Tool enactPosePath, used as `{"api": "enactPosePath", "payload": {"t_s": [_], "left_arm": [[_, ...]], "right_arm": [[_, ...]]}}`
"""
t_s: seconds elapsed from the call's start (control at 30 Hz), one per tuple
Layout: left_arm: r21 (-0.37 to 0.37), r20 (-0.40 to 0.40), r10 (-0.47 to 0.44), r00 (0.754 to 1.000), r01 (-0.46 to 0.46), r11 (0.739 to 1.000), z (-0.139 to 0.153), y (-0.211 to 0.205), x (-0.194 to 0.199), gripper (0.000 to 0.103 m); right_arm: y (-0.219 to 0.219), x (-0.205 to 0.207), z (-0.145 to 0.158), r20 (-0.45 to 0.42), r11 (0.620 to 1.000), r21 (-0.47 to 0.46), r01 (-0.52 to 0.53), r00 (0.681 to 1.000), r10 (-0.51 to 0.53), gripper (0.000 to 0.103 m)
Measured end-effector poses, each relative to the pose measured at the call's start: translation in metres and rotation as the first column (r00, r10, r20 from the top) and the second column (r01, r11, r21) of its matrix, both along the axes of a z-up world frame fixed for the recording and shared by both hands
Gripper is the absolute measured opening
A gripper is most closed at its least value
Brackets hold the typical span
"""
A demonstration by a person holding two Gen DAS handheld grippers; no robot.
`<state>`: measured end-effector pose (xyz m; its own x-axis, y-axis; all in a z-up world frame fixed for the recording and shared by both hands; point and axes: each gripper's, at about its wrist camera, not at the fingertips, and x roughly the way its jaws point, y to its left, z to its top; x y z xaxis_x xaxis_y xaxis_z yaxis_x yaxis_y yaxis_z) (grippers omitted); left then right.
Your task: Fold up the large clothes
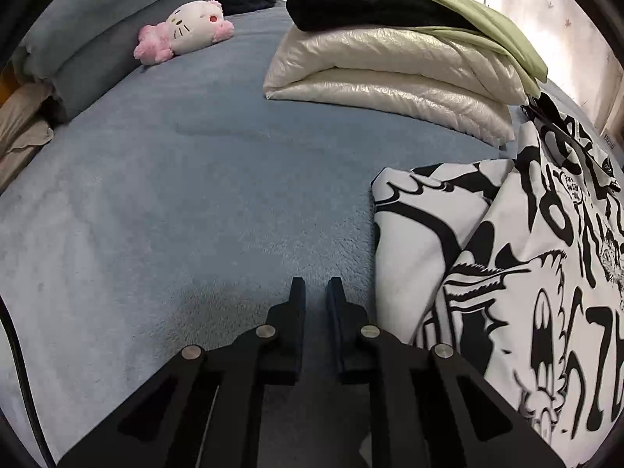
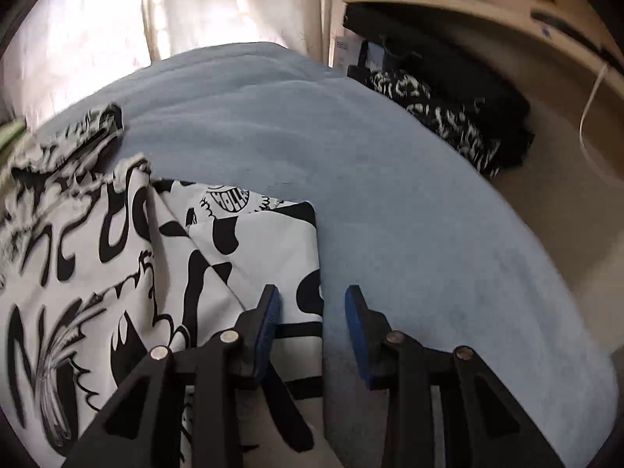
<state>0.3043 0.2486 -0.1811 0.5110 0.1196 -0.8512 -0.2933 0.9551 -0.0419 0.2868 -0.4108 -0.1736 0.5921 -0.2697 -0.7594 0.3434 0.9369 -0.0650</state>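
Printed garment (image 2: 117, 241) partly out of frame

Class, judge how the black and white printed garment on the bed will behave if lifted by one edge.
The printed garment probably hangs floppy: it already lies creased and folded over itself. It looks thin, so likely light. On the fuzzy blue blanket it may drag rather than slide.

- Black-and-white graphic-print garment (image 1: 526, 257) right of the jaws.
- Plain blue blanket (image 1: 195, 195) beneath them.
- Pink-and-white plush toy (image 1: 185, 31) far ahead, left.
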Motion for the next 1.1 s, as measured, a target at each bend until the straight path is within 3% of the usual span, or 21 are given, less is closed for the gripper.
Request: {"api": "enactPosePath", "payload": {"t_s": [0.1,0.2,0.33,0.43,0.53,0.6,0.7,0.83,1.1], "left_arm": [[-0.058,0.03,0.009,1.0,-0.007,0.998,0.014,-0.006,-0.004,0.011],[-0.086,0.083,0.001,0.997,0.006,0.996,0.035,-0.013,-0.017,0.011],[-0.109,0.126,-0.08,0.989,0.094,0.99,0.057,-0.042,-0.041,0.011],[-0.128,0.122,-0.15,0.981,0.166,0.978,0.058,-0.065,-0.056,0.011],[-0.067,0.082,-0.192,0.978,0.197,0.978,0.043,-0.086,-0.069,0.011],[0.007,0.047,-0.217,0.975,0.217,0.976,0.028,-0.094,-0.073,0.011],[0.055,0.042,-0.253,0.967,0.25,0.967,0.016,-0.095,-0.076,0.011],[0.065,0.038,-0.251,0.967,0.249,0.966,0.014,-0.095,-0.074,0.011],[0.077,0.035,-0.248,0.968,0.245,0.967,0.012,-0.094,-0.074,0.011]], "right_arm": [[0.004,0.0,0.009,-0.007,1.0,-0.013,0.0,1.0,0.0,0.034],[0.019,-0.012,0.027,0.039,1.0,0.013,-0.024,0.999,0.024,0.036],[0.054,-0.029,0.047,0.092,0.99,0.089,-0.106,0.991,0.098,0.036],[0.086,-0.035,0.046,0.07,0.969,0.16,-0.186,0.982,0.177,0.036],[0.11,-0.044,0.036,0.034,0.951,0.184,-0.247,0.969,0.245,0.036],[0.119,-0.051,0.026,0.003,0.953,0.146,-0.266,0.963,0.268,0.036],[0.109,-0.058,0.011,-0.048,0.971,0.088,-0.221,0.973,0.225,0.036],[0.075,-0.071,0.012,0.013,0.974,0.157,-0.161,0.987,0.161,0.033],[0.086,-0.072,0.008,-0.012,0.984,0.06,-0.167,0.986,0.168,0.039]]}}
